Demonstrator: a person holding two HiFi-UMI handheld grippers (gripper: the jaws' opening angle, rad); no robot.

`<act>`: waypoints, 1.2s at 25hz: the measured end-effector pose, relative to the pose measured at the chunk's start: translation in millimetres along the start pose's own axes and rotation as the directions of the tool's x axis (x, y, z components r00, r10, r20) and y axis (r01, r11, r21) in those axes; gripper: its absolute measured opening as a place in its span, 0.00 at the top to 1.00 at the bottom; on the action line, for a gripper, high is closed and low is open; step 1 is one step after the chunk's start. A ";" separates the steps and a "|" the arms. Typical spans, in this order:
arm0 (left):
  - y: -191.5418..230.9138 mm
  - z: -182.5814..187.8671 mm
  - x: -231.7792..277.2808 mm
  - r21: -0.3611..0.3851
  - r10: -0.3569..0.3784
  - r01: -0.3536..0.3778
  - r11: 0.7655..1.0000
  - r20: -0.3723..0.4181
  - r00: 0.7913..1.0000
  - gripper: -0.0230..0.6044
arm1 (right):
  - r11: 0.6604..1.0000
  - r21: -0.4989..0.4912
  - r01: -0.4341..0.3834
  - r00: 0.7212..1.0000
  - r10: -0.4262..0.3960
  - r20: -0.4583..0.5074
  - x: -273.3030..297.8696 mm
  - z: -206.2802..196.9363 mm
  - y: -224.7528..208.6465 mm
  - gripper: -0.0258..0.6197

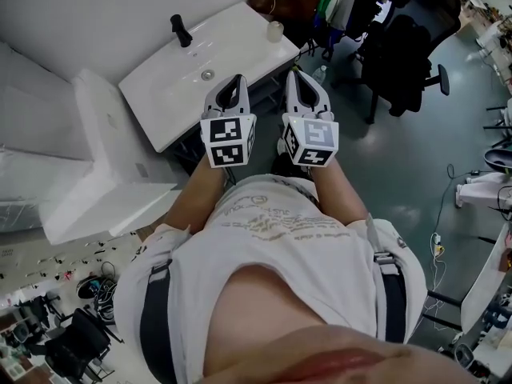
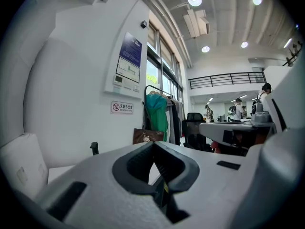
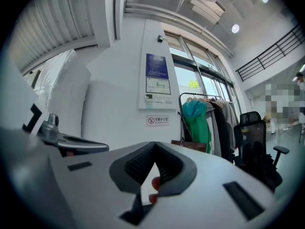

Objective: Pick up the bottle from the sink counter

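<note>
A small cream bottle (image 1: 275, 30) stands upright on the far right corner of the white sink counter (image 1: 160, 86), which has a black faucet (image 1: 182, 30) at its back. I hold both grippers side by side in front of my chest, short of the counter's front edge, pointing toward it. My left gripper (image 1: 237, 80) is shut with nothing in it, its tips meeting in the left gripper view (image 2: 153, 146). My right gripper (image 1: 297, 74) is shut and empty too (image 3: 155, 146). The bottle lies ahead of the right gripper, apart from it, and shows in neither gripper view.
A black office chair (image 1: 408, 46) stands right of the counter, and a clear bottle (image 1: 319, 74) lies on the floor near it. A clothes rack (image 2: 159, 113) with a brown bag (image 2: 147, 136) is behind the counter. White blocks (image 1: 104, 158) sit to the left.
</note>
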State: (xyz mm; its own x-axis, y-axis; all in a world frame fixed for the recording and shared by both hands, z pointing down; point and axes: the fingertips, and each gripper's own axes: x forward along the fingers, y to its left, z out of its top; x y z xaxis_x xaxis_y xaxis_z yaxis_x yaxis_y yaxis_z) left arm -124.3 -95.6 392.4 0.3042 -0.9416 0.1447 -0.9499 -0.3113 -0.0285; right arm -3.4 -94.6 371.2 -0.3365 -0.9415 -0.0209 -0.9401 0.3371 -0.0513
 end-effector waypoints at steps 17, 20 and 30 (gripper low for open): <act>20.6 0.1 90.4 -0.023 0.013 -0.013 1.000 -0.029 1.000 0.93 | 0.999 0.002 -0.035 0.999 0.035 -0.017 92.8 -11.8 -34.3 0.93; 20.0 3.6 115.3 -0.019 0.012 -0.013 1.000 -0.036 0.999 0.93 | 0.999 0.004 -0.041 0.999 0.041 -0.018 113.5 -11.0 -48.5 0.93; 9.9 8.8 204.3 -0.012 0.014 -0.015 1.000 -0.086 0.996 0.93 | 0.999 0.025 -0.047 0.997 0.049 -0.061 177.4 -22.5 -108.9 0.93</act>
State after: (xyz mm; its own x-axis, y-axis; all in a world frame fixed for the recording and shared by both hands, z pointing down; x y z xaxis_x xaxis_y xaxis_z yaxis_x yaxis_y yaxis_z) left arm -70.9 -292.2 413.0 0.2834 -0.9313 0.2291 -0.9552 -0.2953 -0.0188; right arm 38.1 -298.4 395.6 -0.3847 -0.9223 0.0374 -0.9214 0.3812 -0.0753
